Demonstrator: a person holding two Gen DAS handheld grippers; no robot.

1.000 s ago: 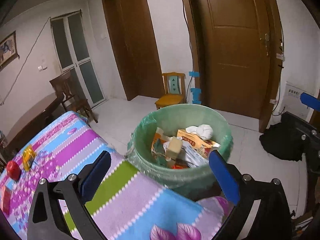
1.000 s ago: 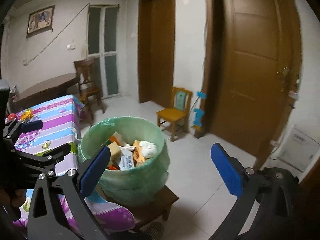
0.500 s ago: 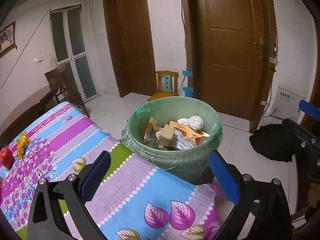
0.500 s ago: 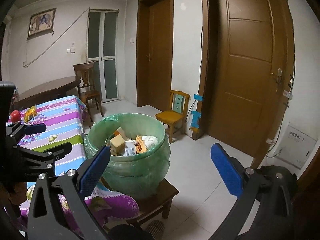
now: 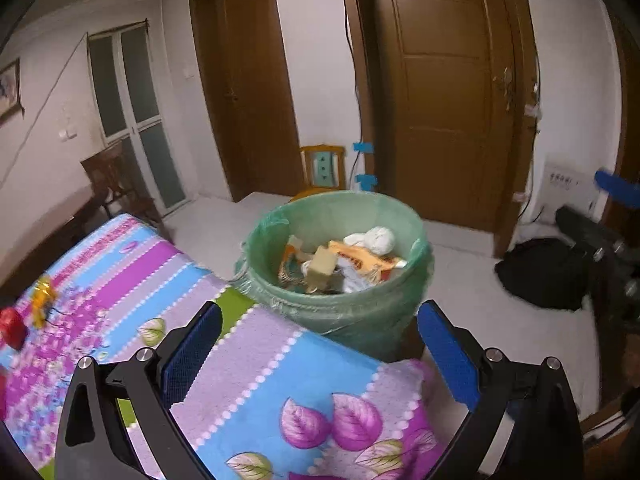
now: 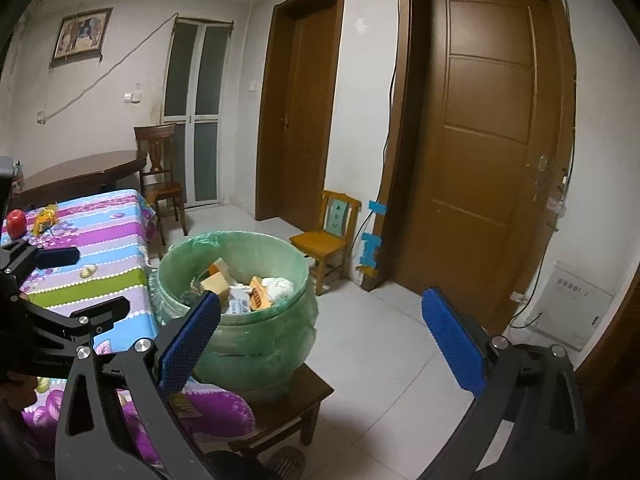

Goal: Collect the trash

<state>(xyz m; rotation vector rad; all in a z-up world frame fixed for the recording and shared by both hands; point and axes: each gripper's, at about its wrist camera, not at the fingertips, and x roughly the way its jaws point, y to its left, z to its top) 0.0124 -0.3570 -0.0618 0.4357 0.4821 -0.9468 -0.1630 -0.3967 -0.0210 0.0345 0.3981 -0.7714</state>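
A round bin with a green liner (image 5: 372,312) (image 6: 256,344) stands on a low wooden stool (image 6: 296,404) beside the table. It holds boxes, orange wrappers and a white crumpled wad (image 5: 378,240). My left gripper (image 5: 320,360) is open and empty over the flowered tablecloth (image 5: 256,392), short of the bin. My right gripper (image 6: 320,344) is open and empty too, raised to the right of the bin. A yellow wrapper (image 5: 42,294) (image 6: 46,218) and a red apple (image 5: 12,326) (image 6: 17,222) lie at the table's far left end.
A small yellow chair (image 6: 328,236) stands by the brown doors (image 6: 480,152). A black bag (image 5: 544,272) lies on the white floor at the right. A dark wooden table (image 6: 80,172) and chair (image 6: 160,176) stand at the back left.
Both grippers have pulled back and risen from the bin, so it looks smaller and farther. More of the tablecloth shows under the left gripper. Both stay open and empty.
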